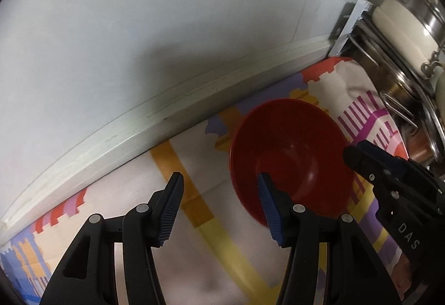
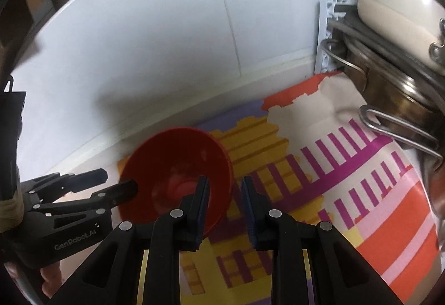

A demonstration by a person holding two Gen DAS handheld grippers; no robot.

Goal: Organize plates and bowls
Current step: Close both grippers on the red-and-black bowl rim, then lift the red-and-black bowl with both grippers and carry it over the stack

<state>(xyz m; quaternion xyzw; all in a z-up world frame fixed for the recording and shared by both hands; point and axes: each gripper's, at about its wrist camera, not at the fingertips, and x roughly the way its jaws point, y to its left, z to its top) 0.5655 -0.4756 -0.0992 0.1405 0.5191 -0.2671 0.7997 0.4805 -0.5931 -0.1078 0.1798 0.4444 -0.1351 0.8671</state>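
Observation:
A red bowl [image 1: 289, 149] [image 2: 172, 177] stands upright and empty on a colourful patterned cloth [image 1: 200, 210] [image 2: 361, 193]. My left gripper [image 1: 221, 207] is open wide, and its right finger [image 1: 268, 204] reaches over the bowl's near rim. In the right wrist view the left gripper [image 2: 114, 184] sits at the bowl's left edge, one fingertip touching the rim. My right gripper [image 2: 225, 207] is open a little, its left finger [image 2: 201, 204] inside the bowl and the near right rim in the gap. The left wrist view shows the right gripper [image 1: 361, 157] at the bowl's right rim.
A wire dish rack [image 1: 395, 107] [image 2: 395, 124] at the right holds metal pots and a cream dish [image 1: 403, 29] [image 2: 395, 12]. A white wall [image 1: 139, 26] with a raised ledge runs close behind the bowl. A hand [image 2: 47, 277] holds the left gripper.

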